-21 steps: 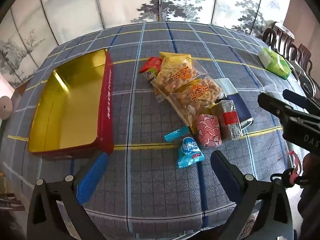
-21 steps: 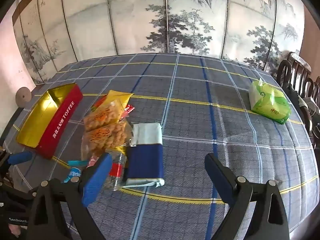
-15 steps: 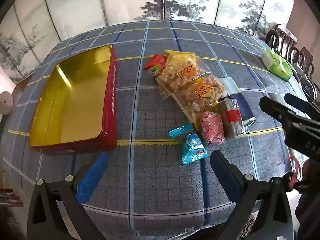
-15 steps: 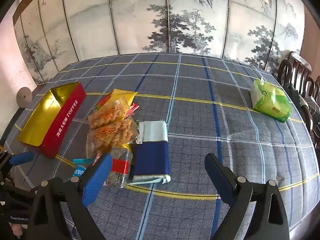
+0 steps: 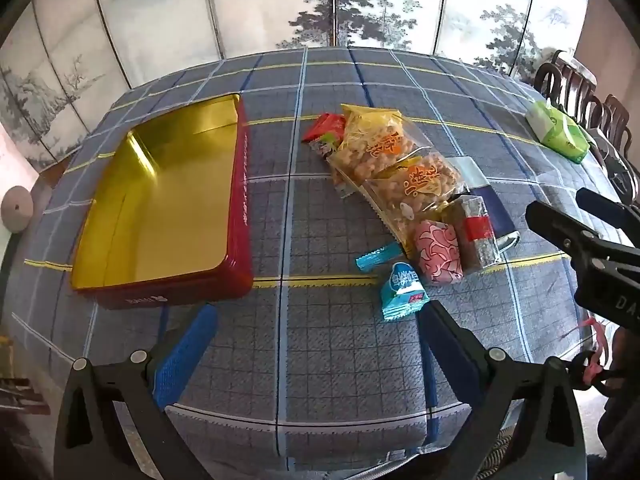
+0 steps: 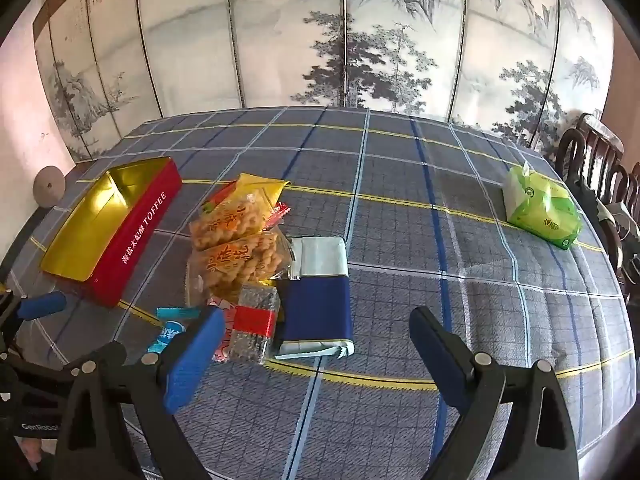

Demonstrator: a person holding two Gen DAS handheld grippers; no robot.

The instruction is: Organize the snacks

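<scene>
So the red tin (image 5: 240, 216) with the gold inside sits open on the left of the checked worktop (image 5: 320, 344), nothing in it. Just right of the tin is the snack pile: two clear bags of fried twists (image 5: 384, 148) stacked at an angle, a small red packet (image 5: 324, 126) poking out behind them, a pink patterned pouch (image 5: 438, 254), a dark bar with a red band (image 5: 476, 232), and two light blue sweets (image 5: 402, 292) nearest the front edge.

The left wrist view looks nearly straight down, so you get the whole gold floor of the tin. The right wrist view comes in lower and only shows the tin's side, where you can read "TOFFEE" in white. It also gives a clear look at the navy and silver packet (image 6: 318, 300), which the other view mostly hides behind the bags. Far right of the tin, well apart from the pile, there's a green tissue pack (image 6: 540, 208).

Left hand-held gripper (image 5: 316, 344) is spread wide above bare cloth in front of the tin, gripping nothing. Right hand-held gripper (image 6: 316, 344) is just as wide, also holding nothing, with the banded bar by its left finger.
</scene>
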